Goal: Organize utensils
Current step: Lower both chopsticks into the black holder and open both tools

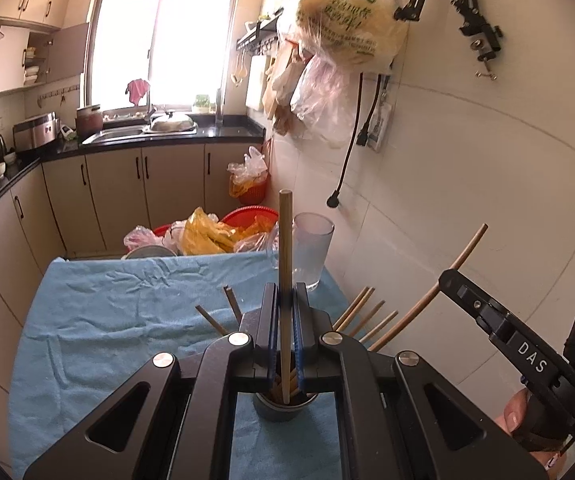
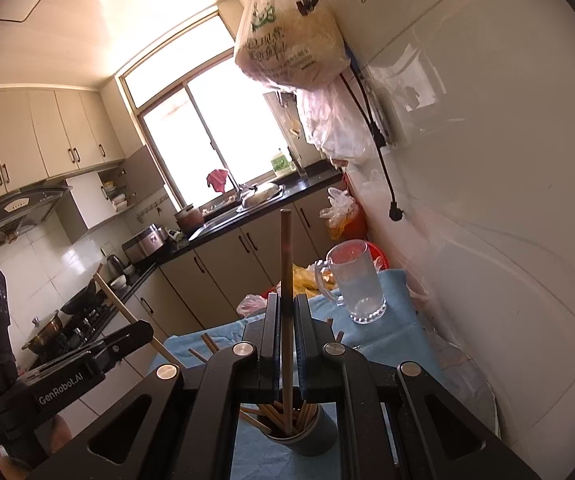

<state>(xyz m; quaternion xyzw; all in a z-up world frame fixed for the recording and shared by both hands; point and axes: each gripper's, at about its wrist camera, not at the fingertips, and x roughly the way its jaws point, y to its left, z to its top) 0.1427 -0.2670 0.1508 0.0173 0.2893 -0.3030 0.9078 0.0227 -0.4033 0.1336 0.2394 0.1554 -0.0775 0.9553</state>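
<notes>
A dark round cup (image 1: 285, 410) full of wooden chopsticks stands on the blue cloth (image 1: 127, 300); it also shows in the right wrist view (image 2: 307, 438). My left gripper (image 1: 286, 304) is shut on one chopstick (image 1: 285, 248) that stands upright with its lower end in the cup. My right gripper (image 2: 286, 312) is shut on another chopstick (image 2: 286, 260), also upright with its tip in the cup. Each gripper shows in the other's view, the right one (image 1: 499, 320) beside the cup, the left one (image 2: 99, 352) likewise.
A clear glass mug (image 2: 357, 284) stands on the far right of the cloth, also seen in the left wrist view (image 1: 311, 252). Plastic bags and a red basket (image 1: 247, 216) lie beyond the table. The tiled wall (image 1: 487, 180) is close on the right.
</notes>
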